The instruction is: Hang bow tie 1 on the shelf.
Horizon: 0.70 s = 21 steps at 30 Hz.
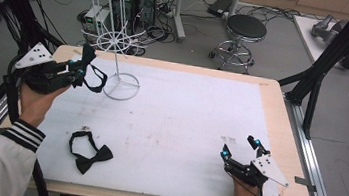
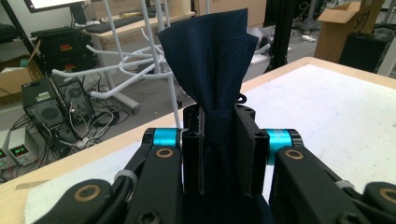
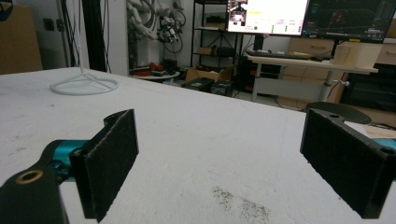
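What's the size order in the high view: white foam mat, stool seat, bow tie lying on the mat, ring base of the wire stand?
Largest to smallest as they appear:
1. White foam mat
2. Stool seat
3. Bow tie on the mat and stand's ring base: about alike, not ranked.
The stool sits farther from the camera, so its true size is likely understated.

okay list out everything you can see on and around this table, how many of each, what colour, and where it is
bow tie: 2, dark; one flat on the near left of the mat, one clamped in the left gripper, strap dangling
wire rack: 1, white; round base on the far left of the mat
mat: 1, white; covers most of the table
table: 1, light wood
stool: 1, black seat, chrome legs; floor beyond the table
left gripper: 1, black with blue accents; raised near the rack, jaws shut on the bow tie
right gripper: 1, black; near right of the mat, jaws wide open, holding nothing
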Each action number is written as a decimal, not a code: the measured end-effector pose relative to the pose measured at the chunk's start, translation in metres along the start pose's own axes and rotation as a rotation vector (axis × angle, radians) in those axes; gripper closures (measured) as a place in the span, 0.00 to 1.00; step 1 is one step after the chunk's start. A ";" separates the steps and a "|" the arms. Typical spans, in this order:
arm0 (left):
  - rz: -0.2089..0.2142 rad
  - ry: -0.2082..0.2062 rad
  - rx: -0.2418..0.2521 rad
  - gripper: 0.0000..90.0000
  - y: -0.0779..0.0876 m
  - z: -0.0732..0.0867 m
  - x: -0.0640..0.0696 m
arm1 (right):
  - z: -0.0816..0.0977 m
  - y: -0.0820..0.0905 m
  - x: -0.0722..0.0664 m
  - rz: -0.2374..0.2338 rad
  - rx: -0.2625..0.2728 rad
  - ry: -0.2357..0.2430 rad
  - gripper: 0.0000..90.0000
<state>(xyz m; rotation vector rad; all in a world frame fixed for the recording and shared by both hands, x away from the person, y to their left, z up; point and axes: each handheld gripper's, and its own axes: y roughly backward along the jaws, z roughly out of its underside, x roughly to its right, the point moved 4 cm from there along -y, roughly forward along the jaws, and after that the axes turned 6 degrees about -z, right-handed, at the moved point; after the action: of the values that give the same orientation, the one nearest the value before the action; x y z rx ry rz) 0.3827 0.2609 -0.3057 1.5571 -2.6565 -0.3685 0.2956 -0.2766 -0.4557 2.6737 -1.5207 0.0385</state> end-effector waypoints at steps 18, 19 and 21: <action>-0.011 -0.005 0.029 0.82 -0.008 -0.022 0.001 | 0.000 0.000 -0.001 -0.002 -0.005 -0.007 0.12; -0.010 -0.006 0.028 0.82 -0.009 -0.023 0.001 | 0.000 0.000 -0.001 -0.002 -0.006 -0.007 0.12; -0.015 -0.003 0.029 0.82 -0.010 -0.025 0.001 | 0.000 0.000 -0.001 -0.002 -0.005 -0.008 0.12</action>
<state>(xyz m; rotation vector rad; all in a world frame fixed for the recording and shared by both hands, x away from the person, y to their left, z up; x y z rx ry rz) 0.3949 0.2508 -0.2843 1.5860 -2.6660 -0.3351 0.2950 -0.2760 -0.4560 2.6752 -1.5181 0.0242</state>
